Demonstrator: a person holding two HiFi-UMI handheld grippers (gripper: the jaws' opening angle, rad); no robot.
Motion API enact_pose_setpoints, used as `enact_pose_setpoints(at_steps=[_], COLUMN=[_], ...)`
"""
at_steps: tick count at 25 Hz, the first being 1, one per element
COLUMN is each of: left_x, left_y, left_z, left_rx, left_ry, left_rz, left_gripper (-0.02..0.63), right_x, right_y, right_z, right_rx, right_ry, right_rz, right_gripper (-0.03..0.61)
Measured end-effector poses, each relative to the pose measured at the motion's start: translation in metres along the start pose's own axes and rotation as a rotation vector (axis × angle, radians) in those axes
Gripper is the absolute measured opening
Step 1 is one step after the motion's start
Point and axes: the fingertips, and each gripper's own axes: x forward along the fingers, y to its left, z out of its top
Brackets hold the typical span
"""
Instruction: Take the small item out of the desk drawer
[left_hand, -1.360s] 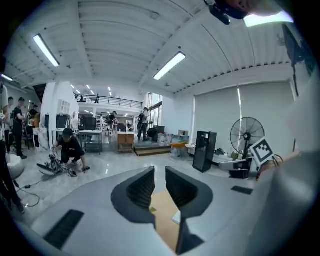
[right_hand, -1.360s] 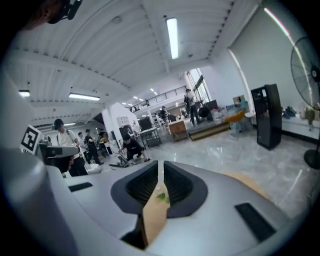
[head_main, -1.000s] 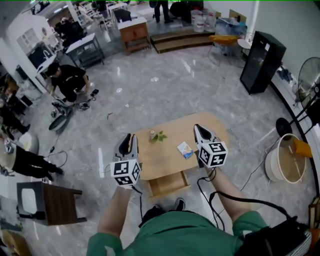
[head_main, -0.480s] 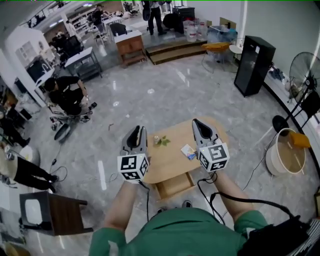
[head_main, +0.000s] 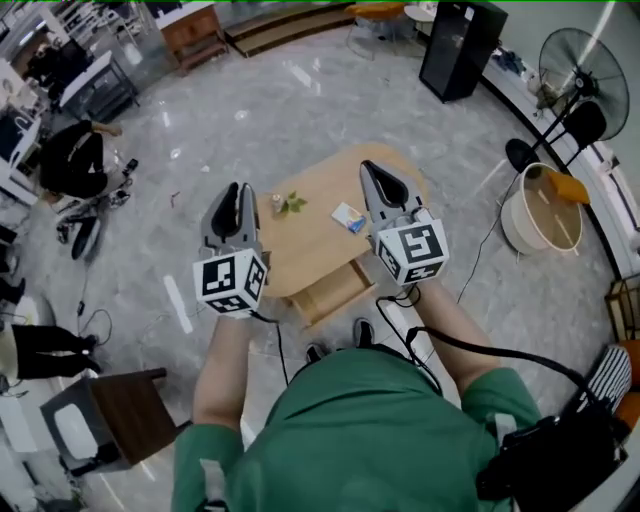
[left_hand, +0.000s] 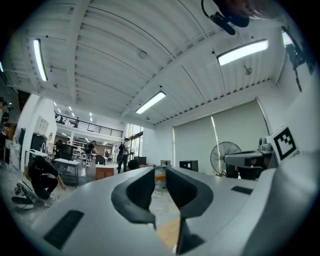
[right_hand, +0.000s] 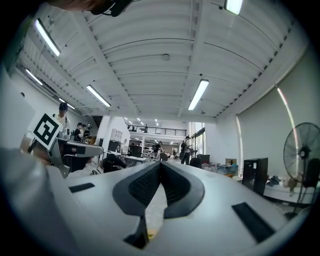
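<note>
Both grippers are held level, looking out over the room rather than at the work. Left gripper: fingers a narrow gap apart, nothing between them. Right gripper: fingers closed tip to tip, empty. The small item is a flat blue-and-white packet or carton. It lies on the tabletop, below the right fingers and just to their inner side, well apart from the left fingers. The drawer stands pulled open under the near edge, below and between the two sets of fingers. Nothing shows in it, though it is too small in view to be sure. So I take the packet for the task's thing, already out of the drawer.

Handling, as a judgement:
- It is light, thin and fairly stiff, not fragile.
- It lies flat on smooth wood, so it is likely to skate if nudged from one side.
- The best hold is across its narrow width at the middle, with the fingers coming down from above and both pads meeting the edges together.
- The right fingers would have to open first.

Near it, toward the left fingers, are a leafy sprig and a small pale pot. Both are clear of a straight drop onto the packet but sit in the path of a sweep from the left. A cable trails from the right gripper and could snag the open drawer. A fan and a round tub stand far beyond the right fingers and are no obstacle.
</note>
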Motion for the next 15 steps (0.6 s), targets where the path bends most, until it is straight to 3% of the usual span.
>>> enact_pose_setpoints(at_steps=[7,15], left_x=[-0.004,-0.004], left_y=[-0.004,-0.016], left_z=[-0.022,-0.023], left_rx=[-0.014,-0.001], left_ry=[0.047,0.048], left_rz=[-0.056,-0.099], left_gripper=[0.081,0.081], right_x=[-0.010,-0.018], right_y=[0.009,0.012], right_z=[-0.006,-0.010], right_rx=[-0.048,-0.052], right_ry=[0.019,0.031], right_rz=[-0.049,-0.063], right_gripper=[0.023,0.023])
